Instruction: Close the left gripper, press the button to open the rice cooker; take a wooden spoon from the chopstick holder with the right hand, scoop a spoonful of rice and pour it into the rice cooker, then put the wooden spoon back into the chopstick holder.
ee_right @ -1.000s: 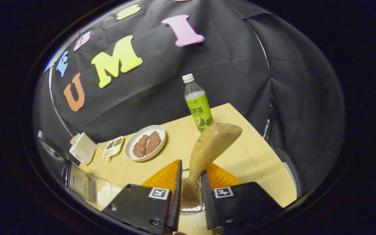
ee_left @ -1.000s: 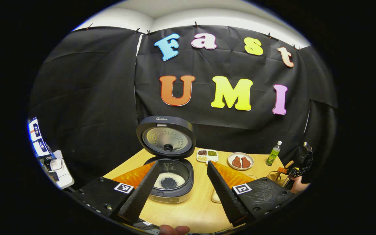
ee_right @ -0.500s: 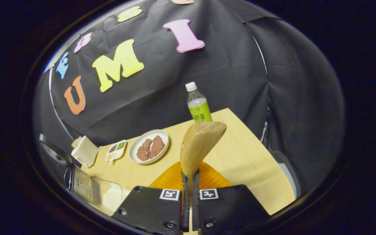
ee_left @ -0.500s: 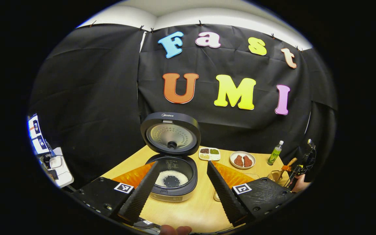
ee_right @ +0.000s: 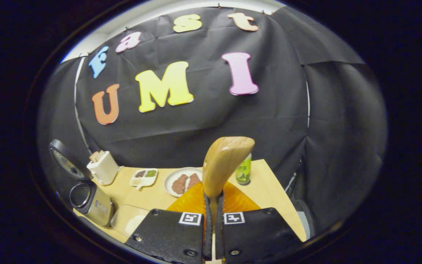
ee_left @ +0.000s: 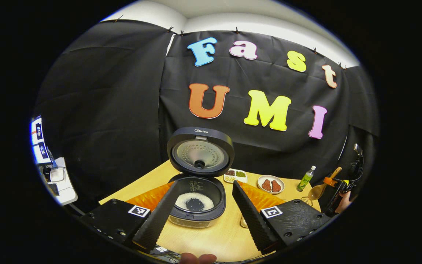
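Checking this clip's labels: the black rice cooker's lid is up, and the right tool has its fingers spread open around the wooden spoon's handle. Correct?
Not quite. In the right gripper view the right tool is shut on the light wooden spoon. The black rice cooker does stand with its lid up, as the left gripper view shows.

Evenly lit from overhead; bright on the table (ee_left: 211, 242), dim across the dark cloth wall (ee_left: 97, 110). Mild glare on the rice cooker (ee_left: 200, 154) inner lid, upper centre of the left gripper view. Strong fisheye bending toward every edge. Soft, slightly blurred near the wooden spoon (ee_right: 225, 161).
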A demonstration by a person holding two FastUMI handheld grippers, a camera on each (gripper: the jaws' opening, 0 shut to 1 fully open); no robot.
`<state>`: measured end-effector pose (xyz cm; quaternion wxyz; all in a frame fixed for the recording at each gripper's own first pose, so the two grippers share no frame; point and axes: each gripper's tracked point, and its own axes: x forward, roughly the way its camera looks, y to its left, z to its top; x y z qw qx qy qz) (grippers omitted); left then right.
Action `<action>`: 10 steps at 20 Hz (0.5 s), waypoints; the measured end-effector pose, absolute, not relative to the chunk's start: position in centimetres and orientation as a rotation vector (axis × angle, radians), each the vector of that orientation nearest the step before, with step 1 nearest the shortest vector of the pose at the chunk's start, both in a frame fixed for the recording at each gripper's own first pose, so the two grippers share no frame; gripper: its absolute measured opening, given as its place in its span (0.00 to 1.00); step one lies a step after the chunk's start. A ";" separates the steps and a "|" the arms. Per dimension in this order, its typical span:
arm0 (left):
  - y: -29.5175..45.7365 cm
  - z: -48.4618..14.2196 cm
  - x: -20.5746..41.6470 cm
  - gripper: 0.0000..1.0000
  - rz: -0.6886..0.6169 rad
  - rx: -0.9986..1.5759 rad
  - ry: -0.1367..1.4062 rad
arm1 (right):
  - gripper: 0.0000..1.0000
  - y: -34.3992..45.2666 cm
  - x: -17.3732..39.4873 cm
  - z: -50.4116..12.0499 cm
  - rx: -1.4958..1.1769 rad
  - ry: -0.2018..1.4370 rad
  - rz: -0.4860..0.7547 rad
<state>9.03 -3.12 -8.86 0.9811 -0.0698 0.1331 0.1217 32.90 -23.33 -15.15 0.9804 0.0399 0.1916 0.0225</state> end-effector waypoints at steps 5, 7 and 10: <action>-1.3 -8.2 8.3 0.95 0.225 -0.143 0.248 | 0.08 -14.1 31.3 -15.2 0.101 0.404 0.131; -0.5 -7.8 7.7 0.95 0.218 -0.128 0.242 | 0.08 -11.2 31.2 -16.9 0.090 0.429 0.139; 0.8 -7.1 6.9 0.95 0.213 -0.085 0.225 | 0.08 -8.9 31.4 -19.9 0.030 0.457 0.124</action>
